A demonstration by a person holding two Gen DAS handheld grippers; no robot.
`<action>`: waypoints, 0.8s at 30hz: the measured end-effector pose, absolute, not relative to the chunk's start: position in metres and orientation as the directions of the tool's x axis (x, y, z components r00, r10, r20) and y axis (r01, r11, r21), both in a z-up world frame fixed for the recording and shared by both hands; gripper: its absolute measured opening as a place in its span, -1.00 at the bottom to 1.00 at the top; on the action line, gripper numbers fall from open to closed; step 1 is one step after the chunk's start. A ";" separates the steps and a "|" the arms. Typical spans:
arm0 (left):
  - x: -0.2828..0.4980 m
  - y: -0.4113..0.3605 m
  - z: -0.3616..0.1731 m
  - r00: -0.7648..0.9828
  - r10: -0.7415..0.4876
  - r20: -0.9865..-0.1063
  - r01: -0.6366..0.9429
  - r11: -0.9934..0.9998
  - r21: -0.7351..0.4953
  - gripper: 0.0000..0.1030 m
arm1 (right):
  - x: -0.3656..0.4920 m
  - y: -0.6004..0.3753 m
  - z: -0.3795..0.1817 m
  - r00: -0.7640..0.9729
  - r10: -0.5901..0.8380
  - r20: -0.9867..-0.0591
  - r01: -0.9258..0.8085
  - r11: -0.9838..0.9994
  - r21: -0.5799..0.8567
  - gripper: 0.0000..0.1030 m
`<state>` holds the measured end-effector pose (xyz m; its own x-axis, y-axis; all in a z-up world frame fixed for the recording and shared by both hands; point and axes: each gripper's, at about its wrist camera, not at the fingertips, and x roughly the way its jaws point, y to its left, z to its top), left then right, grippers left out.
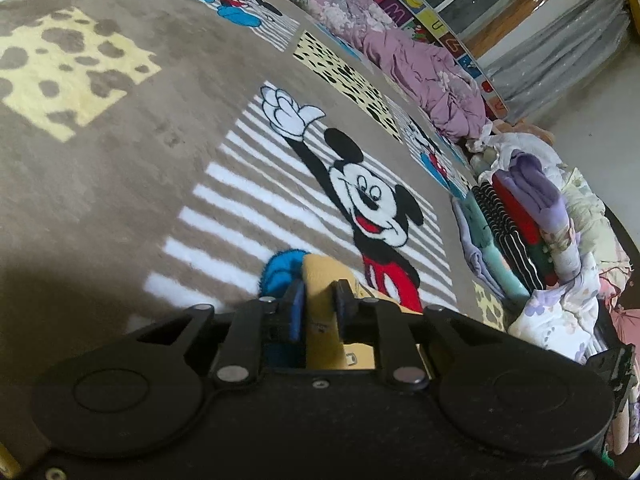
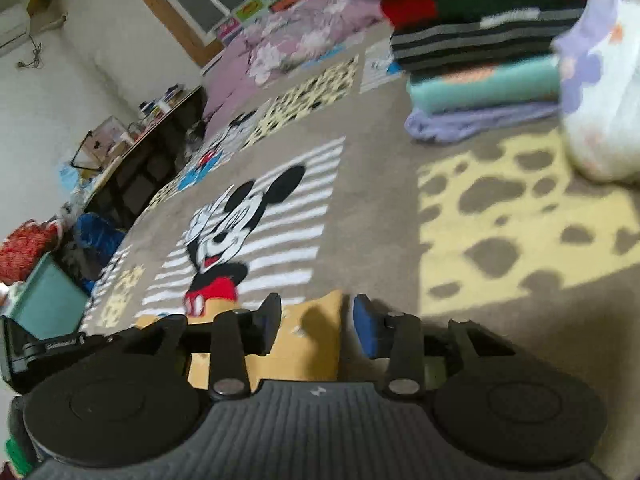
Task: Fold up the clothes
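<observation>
Left tool (image 1: 318,300): pads nearly together, pinching a fold of the yellow garment (image 1: 320,280) that rises between them; the tool points down at the carpet.
Yellow garment: lies low on the cartoon-mouse carpet (image 1: 120,168), just in front of both tools, over the blue shoe and red shorts of the nearest mouse figure; a raised flap of it shows in the right wrist view too.
Right tool (image 2: 316,322): jaws apart, the blue pad (image 2: 366,330) clear of the cloth on its side; the yellow flap stands in the gap, and whether the other pad touches it I cannot tell.
Carpet: brown, with striped mouse panels and yellow spotted patches, spread across the floor.
Pink quilt (image 1: 420,68): bunched along the far edge of the carpet.
Folded pile (image 1: 516,216): stacked clothes at the right edge of the carpet, lilac, teal, black-and-white striped, red and green, well apart from the yellow garment.
Floral bundle (image 2: 600,92): white with lilac flowers, beside that stack.
</observation>
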<state>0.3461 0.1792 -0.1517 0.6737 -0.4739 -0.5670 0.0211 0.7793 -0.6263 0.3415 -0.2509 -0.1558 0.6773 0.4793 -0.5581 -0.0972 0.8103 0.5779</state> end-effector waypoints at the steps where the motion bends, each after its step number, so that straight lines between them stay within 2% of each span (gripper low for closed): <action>1: 0.346 0.179 -0.152 0.672 -0.476 -0.567 0.020 0.778 -0.628 -0.75 | 0.343 -0.248 -0.158 0.670 0.476 -0.570 -0.099 0.818 0.567 -0.19; 3: 0.346 0.177 -0.154 0.668 -0.484 -0.566 0.026 0.775 -0.632 -0.75 | 0.344 -0.240 -0.163 0.663 0.471 -0.582 -0.109 0.830 0.548 -0.26; 4: 0.346 0.175 -0.154 0.667 -0.486 -0.565 0.035 0.777 -0.628 -0.75 | 0.342 -0.239 -0.164 0.663 0.476 -0.579 -0.116 0.828 0.548 -0.59; 5: 0.346 0.173 -0.154 0.668 -0.484 -0.565 0.045 0.784 -0.619 -0.79 | 0.341 -0.238 -0.163 0.665 0.478 -0.574 -0.119 0.826 0.550 -0.82; 6: 0.345 0.171 -0.153 0.670 -0.481 -0.565 0.055 0.791 -0.609 -0.90 | 0.340 -0.238 -0.163 0.668 0.480 -0.569 -0.121 0.824 0.553 -0.90; 8: 0.344 0.170 -0.151 0.688 -0.456 -0.565 0.053 0.807 -0.588 -0.98 | 0.336 -0.242 -0.159 0.688 0.464 -0.558 -0.113 0.828 0.549 -0.90; 11: 0.342 0.178 -0.149 0.714 -0.427 -0.554 0.028 0.809 -0.587 -0.98 | 0.326 -0.256 -0.155 0.735 0.428 -0.526 -0.080 0.825 0.559 -0.91; 15: 0.345 0.174 -0.151 0.710 -0.408 -0.575 0.022 0.828 -0.560 -0.98 | 0.322 -0.265 -0.161 0.746 0.403 -0.530 -0.058 0.833 0.551 -0.91; 19: 0.346 0.179 -0.151 0.709 -0.391 -0.587 -0.009 0.827 -0.562 -0.76 | 0.329 -0.261 -0.170 0.715 0.388 -0.581 -0.030 0.848 0.529 -0.88; 21: 0.342 0.186 -0.141 0.740 -0.357 -0.570 -0.014 0.839 -0.544 -0.73 | 0.326 -0.260 -0.165 0.733 0.361 -0.577 -0.025 0.862 0.507 -0.78; 22: 0.339 0.189 -0.135 0.755 -0.346 -0.557 -0.010 0.843 -0.537 -0.73 | 0.322 -0.260 -0.159 0.751 0.340 -0.566 -0.028 0.873 0.487 -0.62; 24: 0.335 0.193 -0.126 0.771 -0.361 -0.525 0.017 0.835 -0.550 -0.73 | 0.315 -0.259 -0.149 0.782 0.309 -0.541 -0.039 0.891 0.453 -0.45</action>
<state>0.3346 0.1933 -0.1259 0.7708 -0.3611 -0.5248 0.0168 0.8351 -0.5499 0.3146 -0.2589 -0.1491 0.7823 0.3090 -0.5409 -0.0386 0.8907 0.4530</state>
